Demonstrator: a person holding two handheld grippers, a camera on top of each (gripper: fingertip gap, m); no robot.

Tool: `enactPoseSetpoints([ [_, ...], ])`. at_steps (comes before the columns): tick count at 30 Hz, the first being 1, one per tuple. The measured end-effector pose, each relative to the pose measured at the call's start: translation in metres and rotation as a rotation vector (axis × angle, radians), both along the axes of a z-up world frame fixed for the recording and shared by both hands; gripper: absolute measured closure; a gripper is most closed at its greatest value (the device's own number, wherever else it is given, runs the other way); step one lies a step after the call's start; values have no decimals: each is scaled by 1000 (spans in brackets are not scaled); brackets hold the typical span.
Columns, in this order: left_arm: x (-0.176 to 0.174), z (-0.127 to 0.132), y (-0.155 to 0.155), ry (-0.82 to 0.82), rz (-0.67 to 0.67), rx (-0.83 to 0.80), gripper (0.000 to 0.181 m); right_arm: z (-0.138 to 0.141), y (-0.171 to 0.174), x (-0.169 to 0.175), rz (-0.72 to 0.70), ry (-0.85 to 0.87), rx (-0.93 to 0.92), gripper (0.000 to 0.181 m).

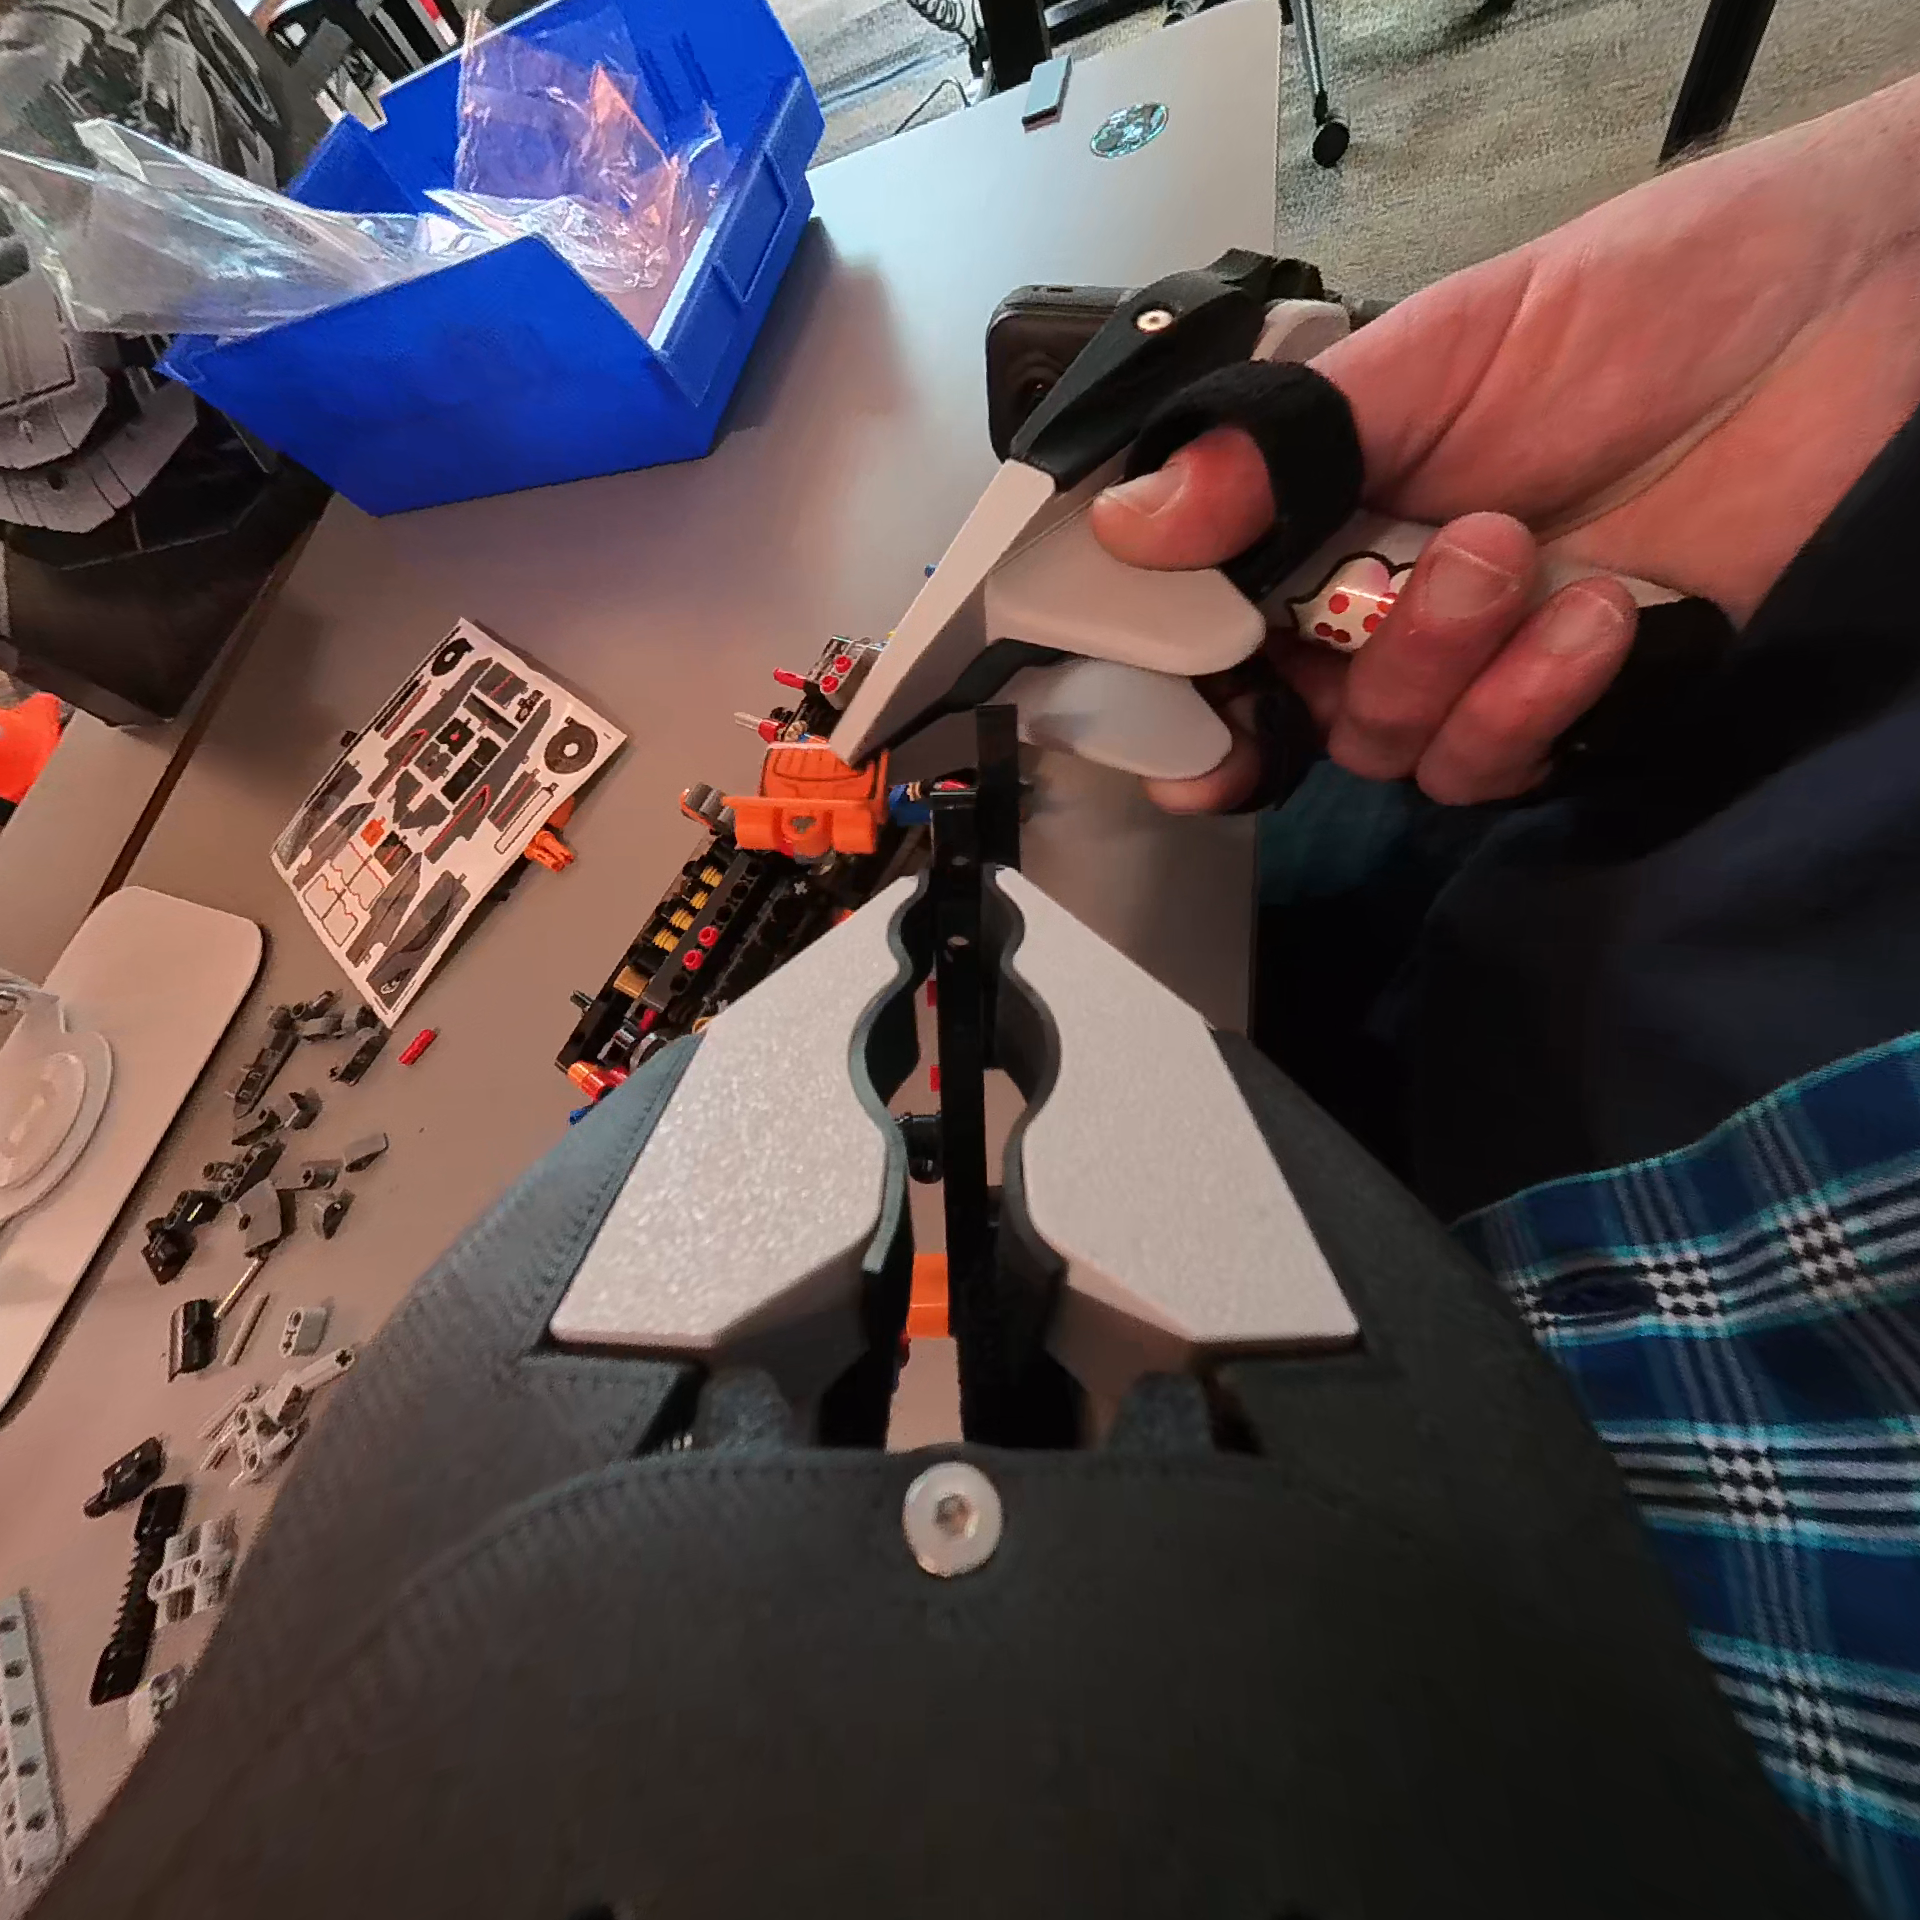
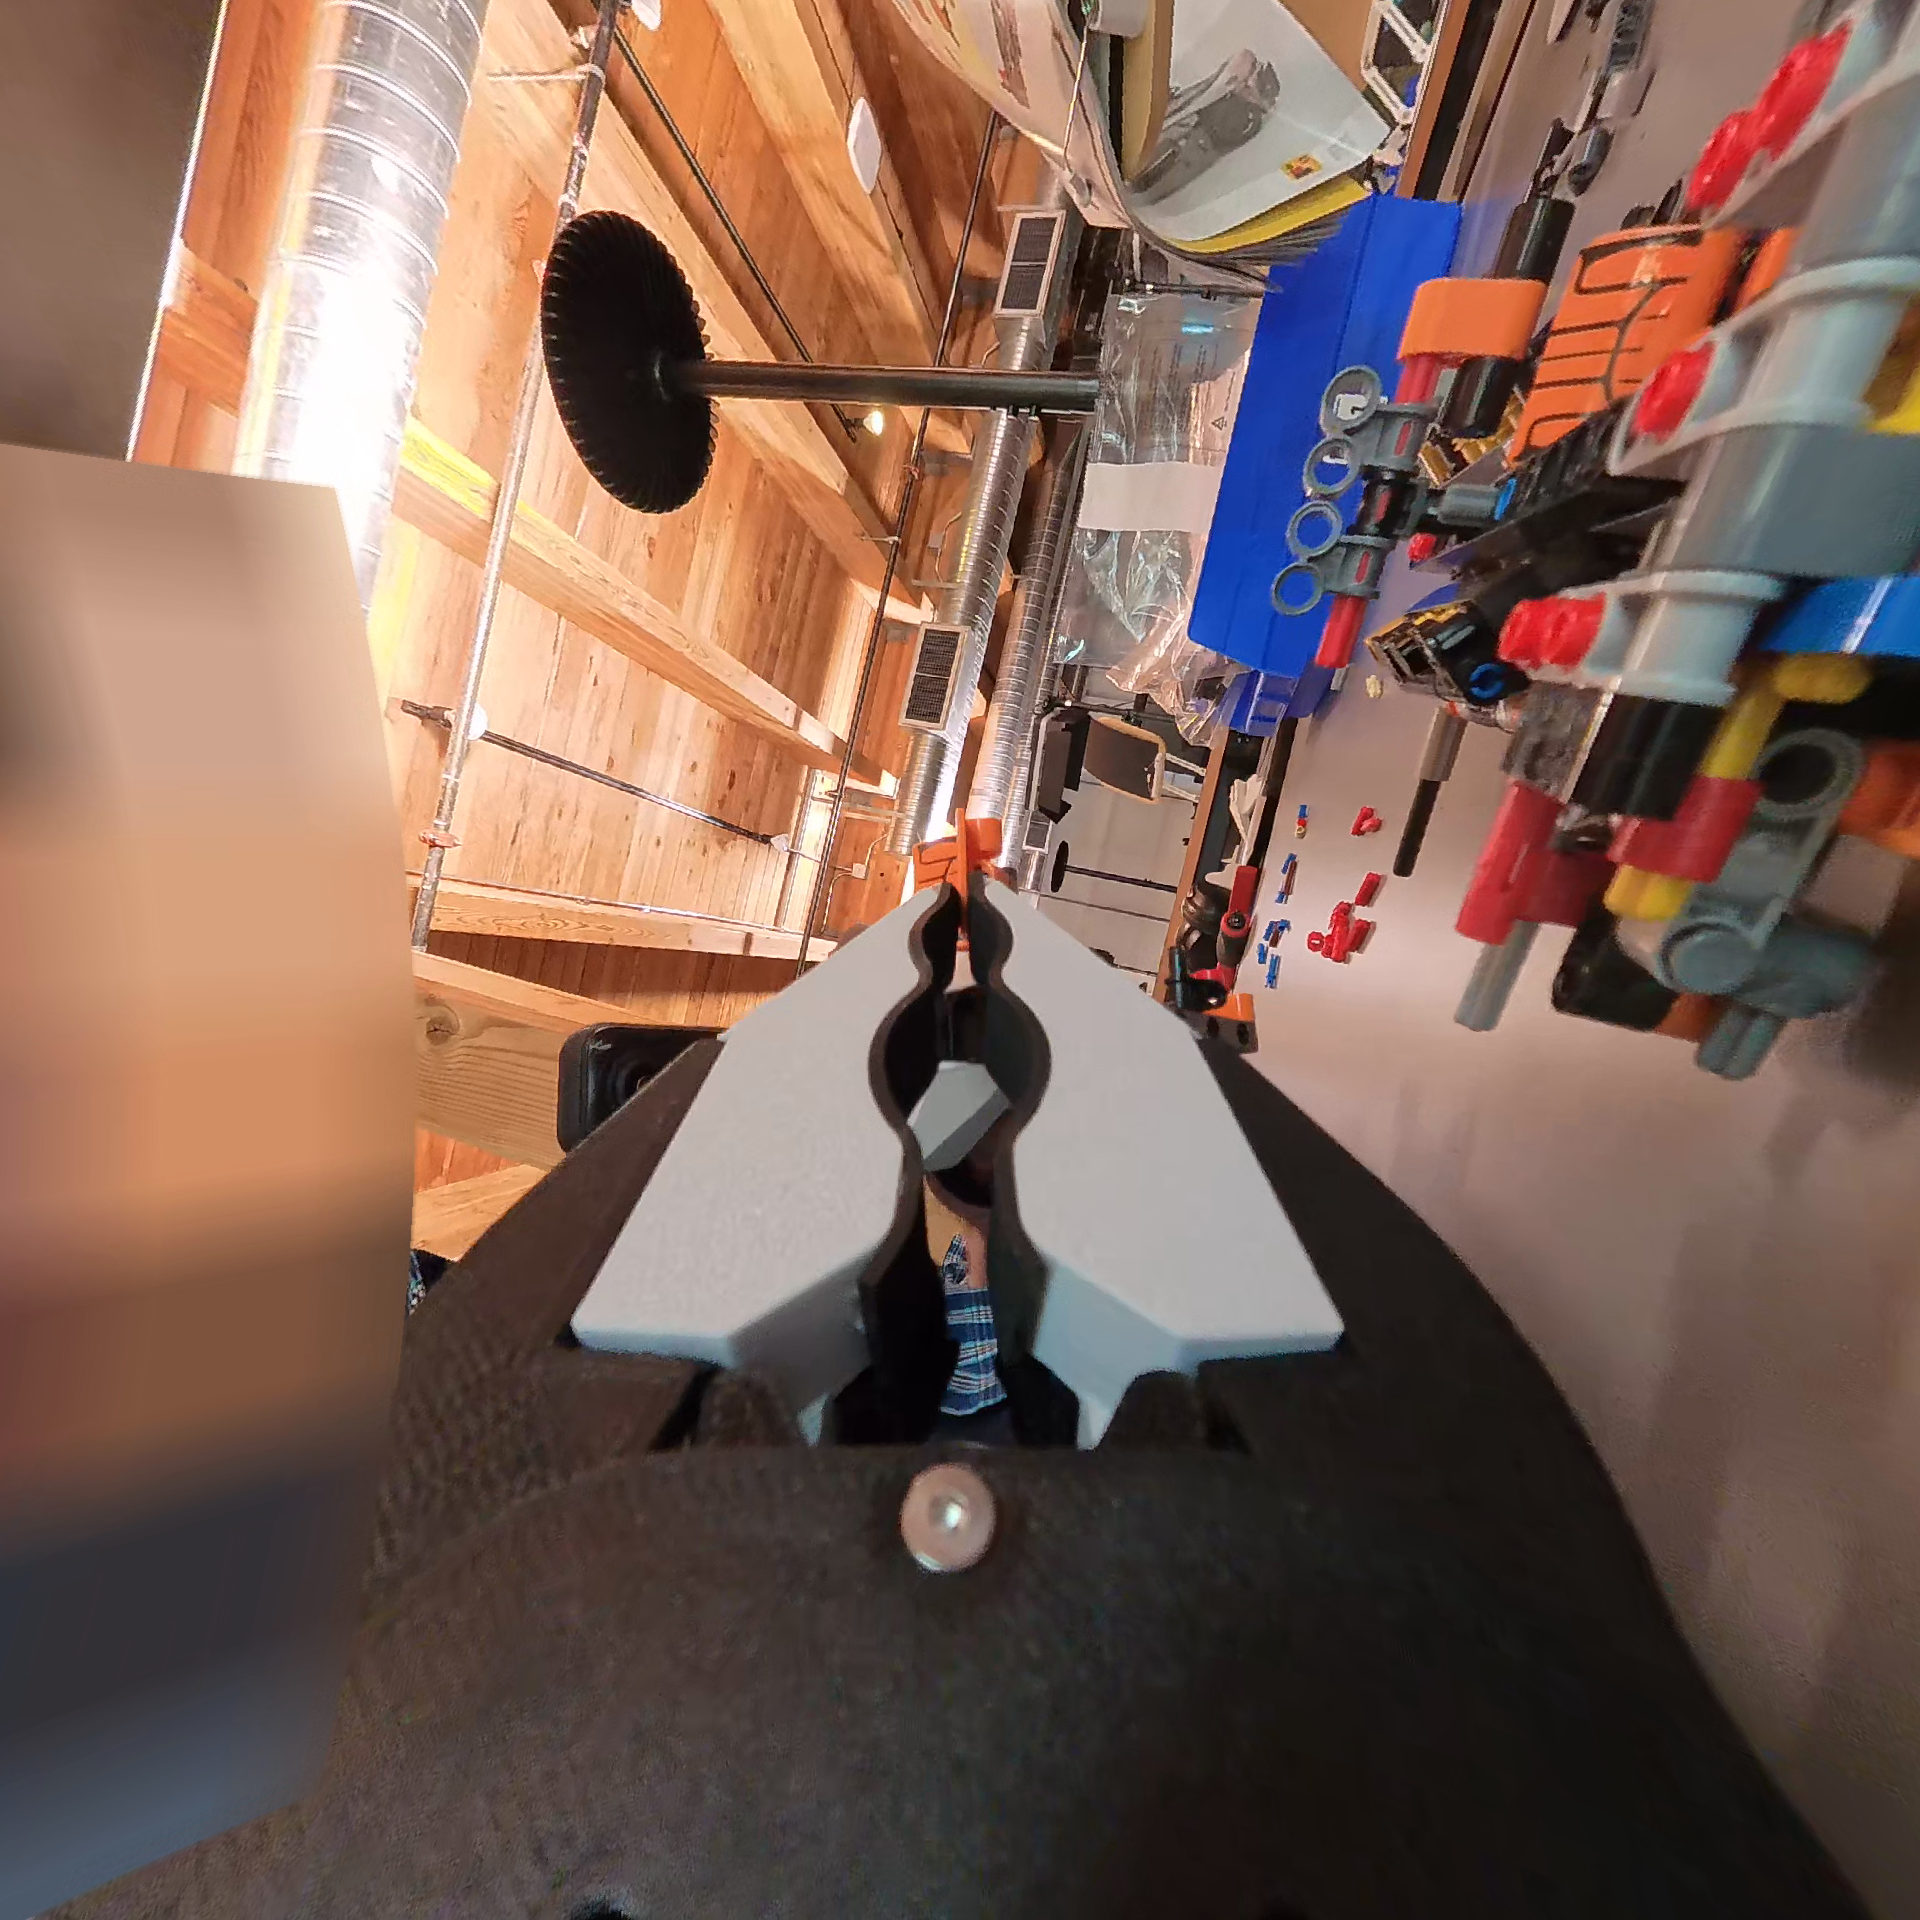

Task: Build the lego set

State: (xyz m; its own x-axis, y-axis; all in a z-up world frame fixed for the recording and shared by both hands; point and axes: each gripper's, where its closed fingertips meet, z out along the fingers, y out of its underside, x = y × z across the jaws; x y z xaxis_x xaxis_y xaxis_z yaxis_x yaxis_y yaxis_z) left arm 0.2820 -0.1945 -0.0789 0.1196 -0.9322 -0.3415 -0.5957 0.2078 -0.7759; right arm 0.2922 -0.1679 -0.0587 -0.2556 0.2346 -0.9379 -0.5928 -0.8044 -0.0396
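My left gripper [image 1: 958, 899] is shut on a long black lego beam [image 1: 961, 1039], held upright and seen edge-on, with a small orange part [image 1: 928, 1294] on its side. The half-built lego model [image 1: 717, 935], black with an orange seat [image 1: 821, 805], lies on the grey table just beyond. A hand holds my right gripper [image 1: 868, 743] above the model, next to the beam's top end. In the right wrist view my right gripper [image 2: 966, 904] is shut, with a small orange piece [image 2: 961, 847] pinched at its tips. The model [image 2: 1662, 540] fills the right side.
A blue bin [image 1: 499, 343] with clear bags stands at the back left. A sticker sheet [image 1: 447, 821] and several loose grey and black pieces [image 1: 260, 1143] lie left of the model. Small red and blue pieces [image 2: 1340, 914] lie on the table. A plaid sleeve [image 1: 1714, 1403] is at right.
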Motion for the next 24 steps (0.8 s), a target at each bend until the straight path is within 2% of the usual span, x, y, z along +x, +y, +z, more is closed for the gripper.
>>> enactPoseSetpoints([
  [24,-8,-1,0,-29,9,-50,174,-6,0,-3,1,-40,-1,181],
])
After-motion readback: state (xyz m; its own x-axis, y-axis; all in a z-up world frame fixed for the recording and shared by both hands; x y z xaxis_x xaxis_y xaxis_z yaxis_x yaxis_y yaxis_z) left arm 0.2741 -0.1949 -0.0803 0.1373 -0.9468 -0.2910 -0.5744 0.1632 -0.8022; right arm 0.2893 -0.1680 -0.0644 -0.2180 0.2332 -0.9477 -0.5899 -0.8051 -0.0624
